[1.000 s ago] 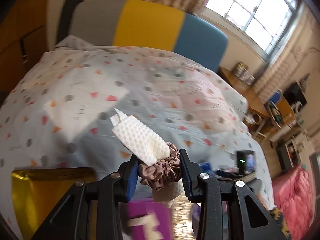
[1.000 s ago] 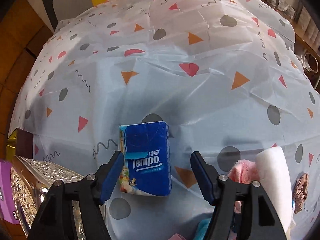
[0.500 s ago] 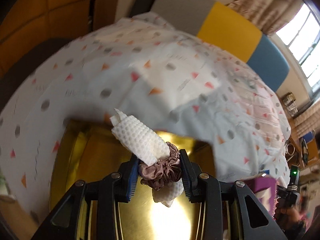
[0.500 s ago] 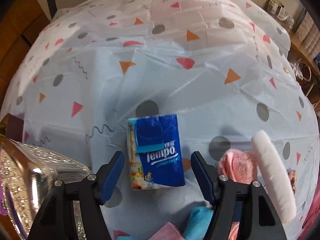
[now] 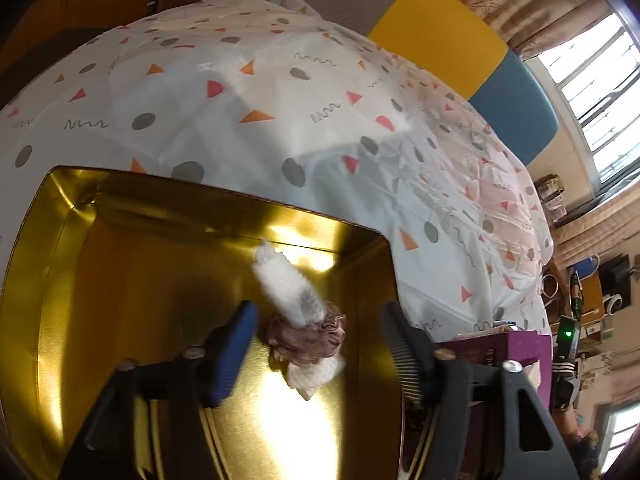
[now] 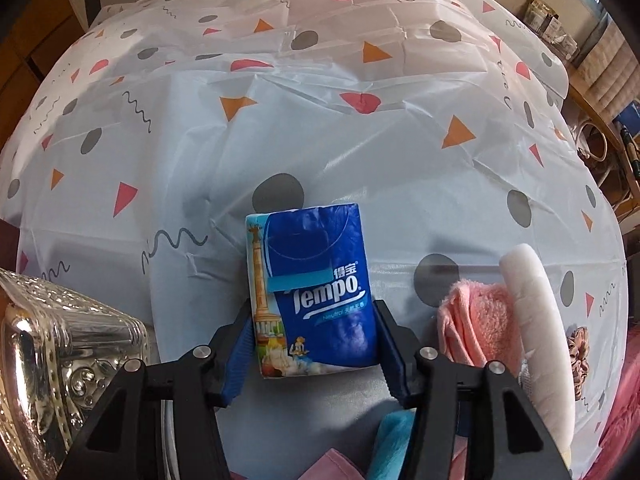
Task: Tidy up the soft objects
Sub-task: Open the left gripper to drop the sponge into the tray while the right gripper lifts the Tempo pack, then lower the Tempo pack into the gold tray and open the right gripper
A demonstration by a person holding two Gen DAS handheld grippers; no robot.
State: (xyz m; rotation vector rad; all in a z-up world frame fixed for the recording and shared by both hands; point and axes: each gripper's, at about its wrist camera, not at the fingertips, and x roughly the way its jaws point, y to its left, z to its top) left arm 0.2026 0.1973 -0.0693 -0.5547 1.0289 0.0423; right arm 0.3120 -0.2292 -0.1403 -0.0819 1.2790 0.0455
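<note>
In the left wrist view a white waffle cloth (image 5: 286,284) bound by a brown scrunchie (image 5: 304,338) is blurred inside the gold tin (image 5: 120,280). My left gripper (image 5: 318,316) hangs over the tin with its jaws opening. The bundle is between the pads but touches neither. In the right wrist view a blue Tempo tissue pack (image 6: 316,264) lies on the patterned tablecloth (image 6: 360,140). My right gripper (image 6: 314,316) is closing around its near end, and both pads meet the pack's sides.
A silver embossed tin lid (image 6: 60,340) sits at the left. A pink towel (image 6: 476,320), a white pad (image 6: 532,312), another scrunchie (image 6: 578,348) and a blue fuzzy item (image 6: 394,436) lie at the right. A purple box (image 5: 500,346) stands beside the gold tin.
The left gripper swung over the gold tin, sank toward it and let go of the cloth bundle. The right gripper's jaws narrowed onto the tissue pack.
</note>
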